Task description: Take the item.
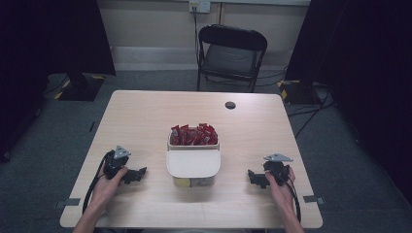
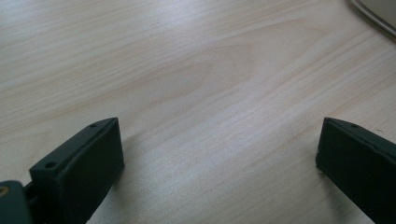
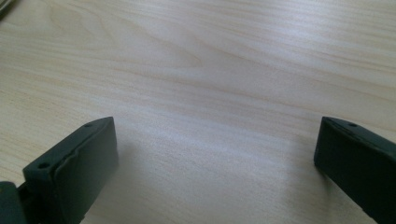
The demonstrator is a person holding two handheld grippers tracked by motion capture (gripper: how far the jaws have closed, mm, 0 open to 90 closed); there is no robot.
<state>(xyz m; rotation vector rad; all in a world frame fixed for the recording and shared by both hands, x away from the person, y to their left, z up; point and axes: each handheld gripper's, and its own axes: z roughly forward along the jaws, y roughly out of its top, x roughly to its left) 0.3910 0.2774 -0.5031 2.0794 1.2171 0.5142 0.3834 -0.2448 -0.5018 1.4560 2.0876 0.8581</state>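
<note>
- Left gripper (image 1: pixel 138 174): rests on the near-left part of the table (image 1: pixel 145 116), jaws spread wide with nothing but bare wood between them in the left gripper view (image 2: pixel 219 154). It holds nothing.
- Right gripper (image 1: pixel 252 177): rests on the near-right part of the table, jaws likewise spread wide over bare wood in the right gripper view (image 3: pixel 217 154). It holds nothing.
- Box (image 1: pixel 193 165): cream-coloured, standing at the middle of the table between your two grippers, well apart from both. Its near half is a pale, blank-looking surface; its far half is open.
- Red packets (image 1: pixel 193 135): a tight bunch standing upright in the far compartment of the box, tops above the rim.
- Step in hand, as I judge it: a first reach toward the box and its packets. Come in from above over the far compartment, keep the jaws wide until they straddle a single packet top, and close on one only. Steady the box wall with your other gripper if it slides.
- Writing: none readable. The packets are too small to make out any print; a yellowish patch low on the near wall of the box is illegible.
- Chair (image 1: pixel 232 56): black, folding, beyond the far edge.
</note>
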